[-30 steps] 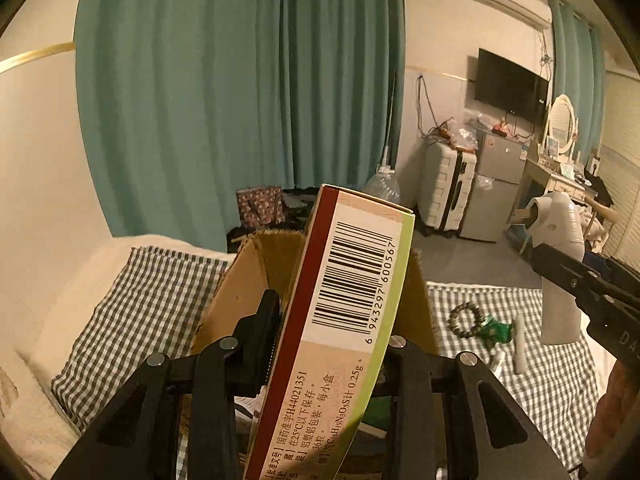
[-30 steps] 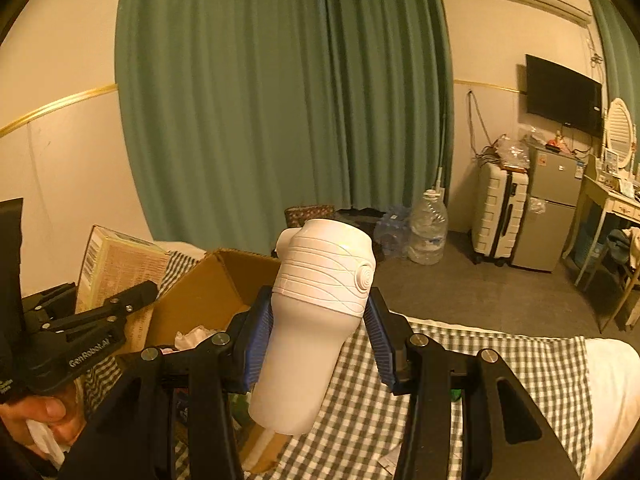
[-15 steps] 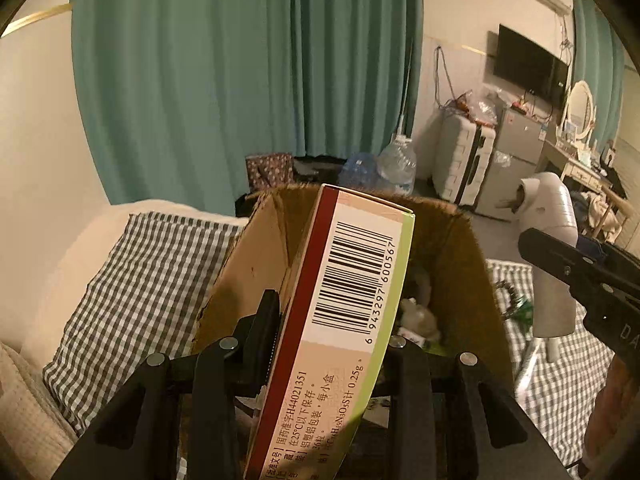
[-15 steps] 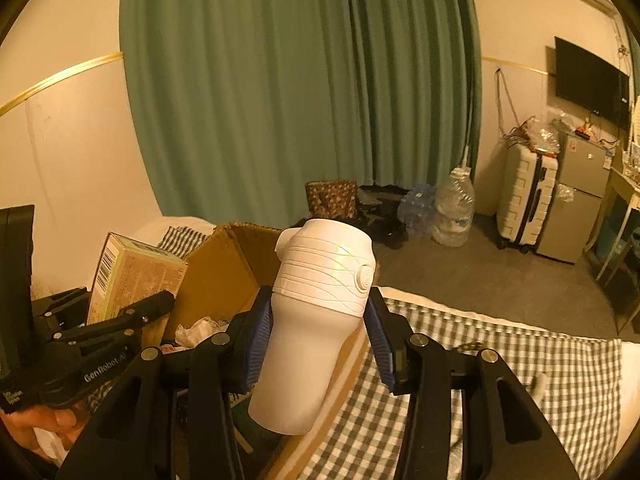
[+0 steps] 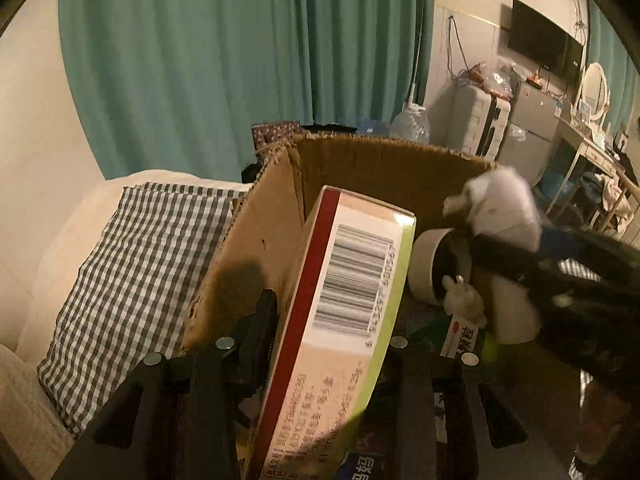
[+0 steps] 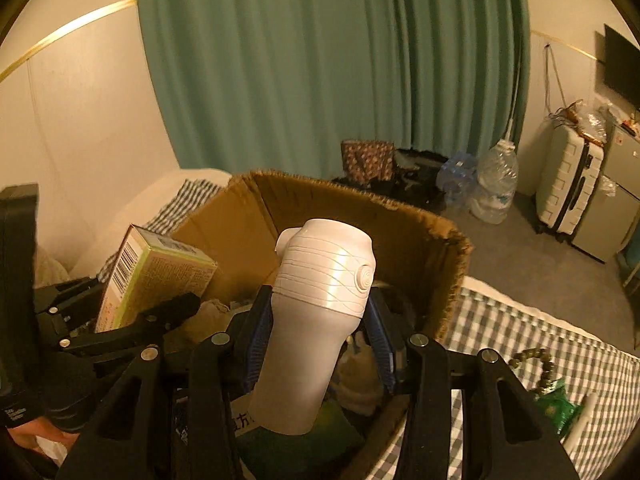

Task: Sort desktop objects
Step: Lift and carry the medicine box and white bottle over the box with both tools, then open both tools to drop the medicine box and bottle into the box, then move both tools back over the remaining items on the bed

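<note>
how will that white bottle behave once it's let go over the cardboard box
The white bottle looks smooth and glossy, so probably slippery. It is tall with a rounded body, so it would likely tip and roll. The cardboard box already holds clutter, so it probably won't settle upright.

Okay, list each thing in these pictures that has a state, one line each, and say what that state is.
Cardboard box: open at the top, partly filled.
Medicine carton: closed, tilted, between the left gripper jaws over the box; jaws just opening.
White bottle: capped, leaning, gripped.
Right gripper: shut on the bottle above the box.
Tape roll: on edge inside the box.
Curtain: drawn closed.
</note>
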The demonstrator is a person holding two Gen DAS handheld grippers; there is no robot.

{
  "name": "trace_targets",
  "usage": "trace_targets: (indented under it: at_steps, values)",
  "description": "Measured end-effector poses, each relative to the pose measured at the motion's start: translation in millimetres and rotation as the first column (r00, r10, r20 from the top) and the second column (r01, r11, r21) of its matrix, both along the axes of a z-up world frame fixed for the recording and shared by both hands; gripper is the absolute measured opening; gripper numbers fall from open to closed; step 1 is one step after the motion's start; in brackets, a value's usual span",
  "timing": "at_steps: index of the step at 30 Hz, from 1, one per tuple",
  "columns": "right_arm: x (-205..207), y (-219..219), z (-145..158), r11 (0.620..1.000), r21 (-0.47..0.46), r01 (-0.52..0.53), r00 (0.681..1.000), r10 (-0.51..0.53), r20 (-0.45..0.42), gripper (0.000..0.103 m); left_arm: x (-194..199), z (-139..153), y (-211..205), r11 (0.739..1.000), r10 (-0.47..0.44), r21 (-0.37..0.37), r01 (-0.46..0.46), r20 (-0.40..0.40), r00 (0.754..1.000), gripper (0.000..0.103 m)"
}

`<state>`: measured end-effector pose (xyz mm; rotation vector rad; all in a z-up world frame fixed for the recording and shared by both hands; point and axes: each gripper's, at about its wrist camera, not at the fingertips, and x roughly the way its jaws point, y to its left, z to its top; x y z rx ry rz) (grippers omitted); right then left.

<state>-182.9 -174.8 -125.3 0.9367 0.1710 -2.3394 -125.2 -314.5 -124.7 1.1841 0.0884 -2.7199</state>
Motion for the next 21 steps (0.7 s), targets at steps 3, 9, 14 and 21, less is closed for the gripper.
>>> trace_targets:
  at_steps: [3,9,14,21]
  values:
    - [-8,-2,-8,1.0,0.01,0.003,0.999,-0.003,0.032,0.046,-3,-4,0,1.0,-0.006,-0.004,0.006,0.013,1.0,0.048]
    - [-11,1,-8,0.999,0.017,0.029,0.999,-0.03,0.025,0.063,-1,2,3,1.0,-0.003,-0.012,0.003,-0.003,1.0,0.075]
    - [-3,10,4,0.998,-0.007,0.059,0.998,-0.059,-0.008,0.065,2,10,8,1.0,-0.001,-0.004,0.001,-0.009,1.0,0.076]
    - [12,41,38,0.99,-0.041,0.134,0.987,-0.137,-0.082,0.075,16,41,23,1.0,-0.021,0.004,0.022,-0.105,0.994,0.095]
